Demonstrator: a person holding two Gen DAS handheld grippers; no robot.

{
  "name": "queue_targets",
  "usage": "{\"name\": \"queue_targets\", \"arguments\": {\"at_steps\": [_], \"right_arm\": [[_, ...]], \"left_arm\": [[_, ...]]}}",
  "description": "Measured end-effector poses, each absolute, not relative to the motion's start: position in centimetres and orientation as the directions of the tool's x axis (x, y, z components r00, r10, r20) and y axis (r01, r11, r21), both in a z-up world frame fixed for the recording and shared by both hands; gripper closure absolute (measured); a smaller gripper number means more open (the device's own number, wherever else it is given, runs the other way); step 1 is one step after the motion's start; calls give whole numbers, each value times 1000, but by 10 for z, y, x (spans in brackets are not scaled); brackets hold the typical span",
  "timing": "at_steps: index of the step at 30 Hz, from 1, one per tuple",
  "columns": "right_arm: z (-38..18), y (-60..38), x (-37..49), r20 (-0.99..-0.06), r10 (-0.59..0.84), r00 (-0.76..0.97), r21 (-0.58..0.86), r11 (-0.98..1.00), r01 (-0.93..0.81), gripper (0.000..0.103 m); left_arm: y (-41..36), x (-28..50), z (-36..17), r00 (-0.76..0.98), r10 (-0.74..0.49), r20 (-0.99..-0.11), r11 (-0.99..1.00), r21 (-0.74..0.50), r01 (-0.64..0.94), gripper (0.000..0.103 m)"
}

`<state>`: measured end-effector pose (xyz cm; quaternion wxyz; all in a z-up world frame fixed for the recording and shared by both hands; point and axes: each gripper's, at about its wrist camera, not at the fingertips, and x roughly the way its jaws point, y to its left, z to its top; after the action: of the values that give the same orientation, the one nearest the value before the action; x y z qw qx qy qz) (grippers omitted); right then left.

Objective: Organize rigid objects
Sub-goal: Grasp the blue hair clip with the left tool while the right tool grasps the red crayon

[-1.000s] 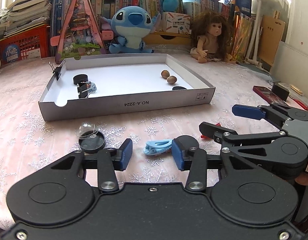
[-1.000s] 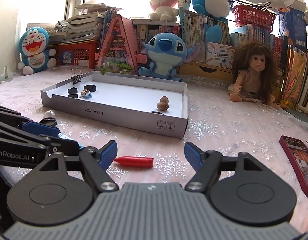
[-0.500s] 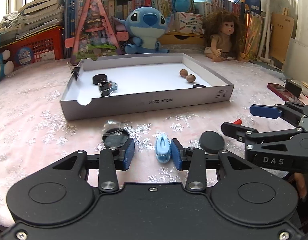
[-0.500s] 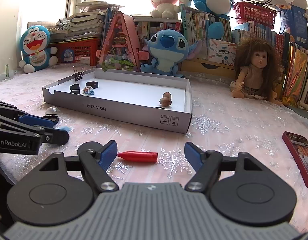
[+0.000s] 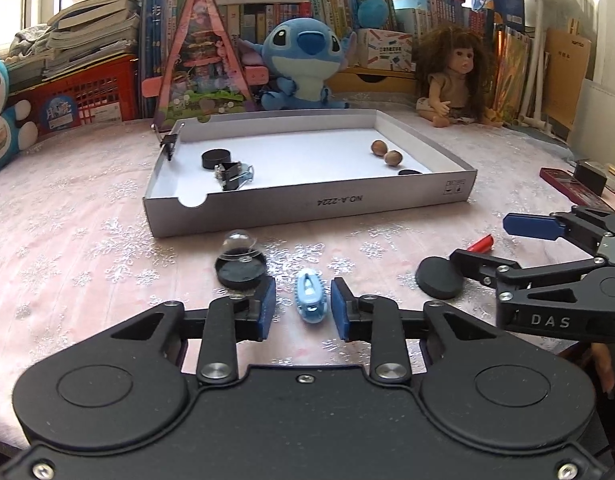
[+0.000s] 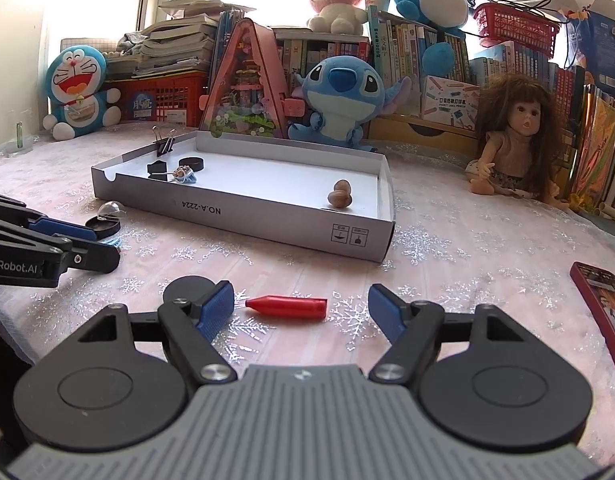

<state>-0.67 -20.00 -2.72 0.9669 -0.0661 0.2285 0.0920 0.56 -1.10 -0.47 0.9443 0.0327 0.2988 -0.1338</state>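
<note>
Looking down my left gripper [image 5: 301, 305], I see its blue pads on either side of a light blue clip [image 5: 310, 297] that lies on the pink snowflake tablecloth [image 5: 87, 240]. The jaws have just been closing around it, yet a sliver of cloth shows on each side of the clip, so the pads are near it but not pressing. Just ahead and to the left sits a black round base with a clear dome [image 5: 239, 258] on top, and off to the right lies a flat black disc [image 5: 439, 278], close to the tip of my other tool.

My right gripper [image 6: 300, 310] has its jaws standing wide apart, nothing between the pads. A red pen cap [image 6: 287, 307] lies on the cloth just beyond them, closer to the left pad, with its narrow end pointing left. The black disc [image 6: 185, 286] peeks out behind that left finger.

Farther back, the shallow white cardboard tray [image 6: 243, 216] rests flat on the table. Inside it I make out two brown nuts [image 6: 340, 196] touching each other near the right wall, a black round lid [image 5: 215, 159] and a black binder clip [image 5: 231, 174] toward the left, and another binder clip [image 6: 163, 142] clamped upright on the left rim. A red phone [image 6: 603, 304] lies at the far right edge.
</note>
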Motion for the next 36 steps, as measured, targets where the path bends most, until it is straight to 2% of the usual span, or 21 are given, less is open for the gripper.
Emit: {"name": "queue_targets", "arguments": {"at_steps": [5, 13, 21, 31, 36], "right_arm": [[-29, -198, -9, -440, 117, 890, -106, 978, -181, 20], [-32, -190, -13, -432, 112, 895, -119, 976, -180, 26], [-30, -189, -13, -446, 138, 884, -84, 977, -195, 43], [-30, -186, -13, -453, 152, 878, -72, 976, -206, 53], [-30, -186, -13, -455, 154, 877, -72, 975, -208, 53]], "left_arm": [[-15, 6, -6, 784, -241, -572, 961, -26, 276, 79], [-17, 7, -6, 784, -240, -573, 961, -28, 274, 80], [-17, 7, -6, 785, -237, -572, 963, -32, 268, 80], [-16, 7, -6, 785, -237, -572, 963, -32, 267, 85], [-16, 7, -6, 786, -237, -571, 963, -32, 268, 87]]}}
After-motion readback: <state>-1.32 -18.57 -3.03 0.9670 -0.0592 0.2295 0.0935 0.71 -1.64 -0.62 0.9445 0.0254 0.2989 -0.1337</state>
